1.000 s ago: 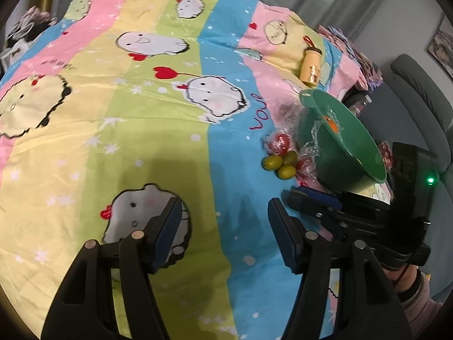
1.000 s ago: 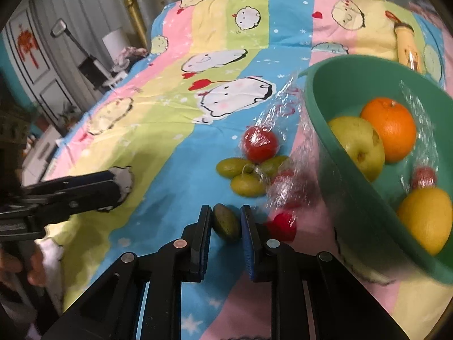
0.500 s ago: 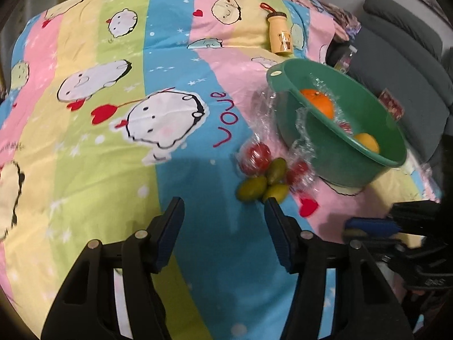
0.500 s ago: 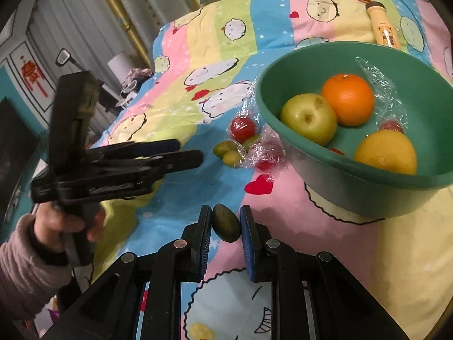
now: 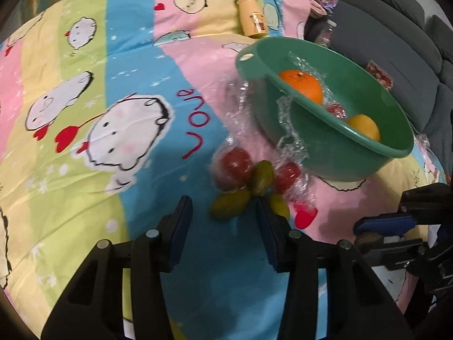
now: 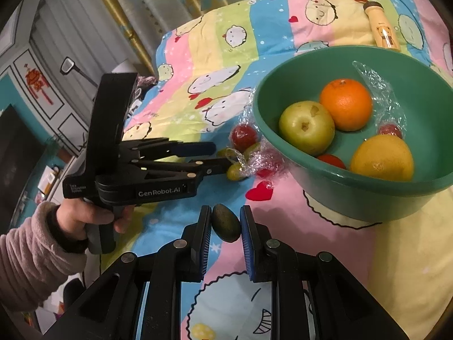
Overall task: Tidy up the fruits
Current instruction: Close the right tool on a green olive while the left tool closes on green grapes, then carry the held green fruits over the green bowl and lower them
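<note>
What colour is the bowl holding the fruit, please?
Green; the bowl shows best in the right wrist view.

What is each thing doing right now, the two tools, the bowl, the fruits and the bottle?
right tool: shut on a dark green fruit.
left tool: jaws open, just been closing, nothing gripped, loose green fruits ahead.
green bowl: upright, holding an orange, a green apple and a yellow fruit.
red fruits: beside the bowl, in clear wrap.
yellow bottle: lying down.

You're working in a home living room: ahead of your tools lies a cartoon-print bedsheet (image 5: pixel 119 90), a grey sofa (image 5: pixel 396 36) to their right, gold-trimmed curtains (image 6: pixel 170 5) and a red wall ornament (image 6: pixel 35 83) to their left.
</note>
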The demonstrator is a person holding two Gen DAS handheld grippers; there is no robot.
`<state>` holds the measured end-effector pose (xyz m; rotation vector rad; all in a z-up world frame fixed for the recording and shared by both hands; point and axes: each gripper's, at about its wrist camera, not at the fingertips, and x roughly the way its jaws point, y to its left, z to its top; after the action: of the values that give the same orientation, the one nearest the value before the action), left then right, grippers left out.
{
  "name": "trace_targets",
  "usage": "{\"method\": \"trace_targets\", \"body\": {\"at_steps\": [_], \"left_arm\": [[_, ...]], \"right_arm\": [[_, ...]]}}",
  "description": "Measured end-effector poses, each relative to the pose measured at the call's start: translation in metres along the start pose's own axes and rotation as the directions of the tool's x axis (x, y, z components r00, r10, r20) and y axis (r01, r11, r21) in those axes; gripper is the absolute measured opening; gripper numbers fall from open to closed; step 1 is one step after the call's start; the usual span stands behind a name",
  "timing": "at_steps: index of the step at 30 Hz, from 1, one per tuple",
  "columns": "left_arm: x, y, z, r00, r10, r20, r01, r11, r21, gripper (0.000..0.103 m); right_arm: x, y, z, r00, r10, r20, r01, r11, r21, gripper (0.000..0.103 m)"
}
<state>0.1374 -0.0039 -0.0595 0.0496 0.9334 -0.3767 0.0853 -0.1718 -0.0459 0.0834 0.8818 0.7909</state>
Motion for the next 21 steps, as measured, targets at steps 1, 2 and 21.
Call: {"method": "trace_targets", "body": {"at_steps": [1,2,21], "left_arm": [[0.001,-0.002,0.000,1.000,0.000,0.000,0.000,1.000,0.003,0.043],[0.001,-0.004,0.000,1.000,0.000,-0.001,0.000,1.000,0.005,0.041],[-0.023,-0.005,-0.020,0.999,-0.012,0.035,0.018,0.988,-0.156,0.021]], "right_arm": [[0.000,-0.001,0.000,1.000,0.000,0.000,0.000,1.000,0.002,0.022],[0.000,-0.002,0.000,1.000,-0.001,0.001,0.001,1.000,0.004,0.022],[-0.007,-0.005,-0.001,1.000,-0.001,0.026,0.000,1.000,0.022,0.022]]}}
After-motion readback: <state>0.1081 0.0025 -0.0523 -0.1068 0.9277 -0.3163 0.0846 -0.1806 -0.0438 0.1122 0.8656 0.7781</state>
